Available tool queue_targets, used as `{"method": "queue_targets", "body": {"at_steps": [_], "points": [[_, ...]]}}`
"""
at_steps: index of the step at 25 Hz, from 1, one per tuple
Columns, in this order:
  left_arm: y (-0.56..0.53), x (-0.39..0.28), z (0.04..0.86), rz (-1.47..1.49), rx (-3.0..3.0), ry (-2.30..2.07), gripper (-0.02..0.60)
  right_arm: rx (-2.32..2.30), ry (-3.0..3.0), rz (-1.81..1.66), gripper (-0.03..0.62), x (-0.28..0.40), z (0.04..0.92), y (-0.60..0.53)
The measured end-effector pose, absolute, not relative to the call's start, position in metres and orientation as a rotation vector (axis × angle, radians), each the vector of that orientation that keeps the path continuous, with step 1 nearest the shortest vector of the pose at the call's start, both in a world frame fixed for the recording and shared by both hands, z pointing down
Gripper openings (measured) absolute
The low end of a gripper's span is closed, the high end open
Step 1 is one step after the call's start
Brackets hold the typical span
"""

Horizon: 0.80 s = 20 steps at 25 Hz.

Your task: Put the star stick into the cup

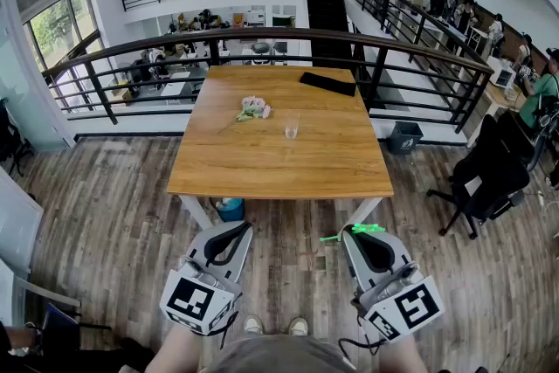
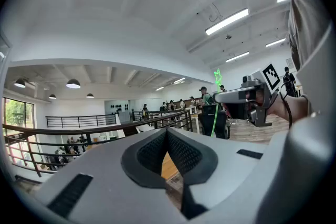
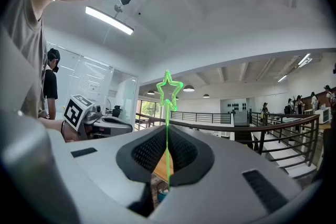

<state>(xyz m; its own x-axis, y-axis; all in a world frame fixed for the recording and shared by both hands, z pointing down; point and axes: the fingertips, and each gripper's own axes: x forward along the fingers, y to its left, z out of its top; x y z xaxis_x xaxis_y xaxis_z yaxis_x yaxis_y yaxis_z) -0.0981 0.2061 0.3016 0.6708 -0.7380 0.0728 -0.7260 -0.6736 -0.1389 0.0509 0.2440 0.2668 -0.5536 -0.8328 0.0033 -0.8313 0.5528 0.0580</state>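
A green star stick (image 3: 168, 91) stands upright between the jaws of my right gripper (image 3: 167, 131), which is shut on its thin stem. In the head view the star stick (image 1: 354, 231) juts from my right gripper (image 1: 353, 232), low and in front of the wooden table (image 1: 279, 170). A small clear glass cup (image 1: 291, 130) stands near the table's middle, far ahead of both grippers. My left gripper (image 1: 238, 228) hangs level with the right one, and in its own view my left gripper (image 2: 167, 131) is shut with nothing in it.
A bunch of pale flowers (image 1: 253, 108) lies left of the cup and a black flat object (image 1: 327, 83) lies at the table's far edge. A dark railing (image 1: 262, 37) runs behind the table. A black office chair (image 1: 485, 175) stands at the right, a blue bin (image 1: 230, 208) under the table.
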Motion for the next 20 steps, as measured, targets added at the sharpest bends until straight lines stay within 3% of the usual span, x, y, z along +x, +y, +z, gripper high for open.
{"method": "queue_targets", "body": {"at_steps": [20], "points": [[0.201,-0.055,0.308,-0.222,-2.766,1.255,0.015,1.448,-2.796,-0.031,0.035,0.095,0.274,0.235]]}}
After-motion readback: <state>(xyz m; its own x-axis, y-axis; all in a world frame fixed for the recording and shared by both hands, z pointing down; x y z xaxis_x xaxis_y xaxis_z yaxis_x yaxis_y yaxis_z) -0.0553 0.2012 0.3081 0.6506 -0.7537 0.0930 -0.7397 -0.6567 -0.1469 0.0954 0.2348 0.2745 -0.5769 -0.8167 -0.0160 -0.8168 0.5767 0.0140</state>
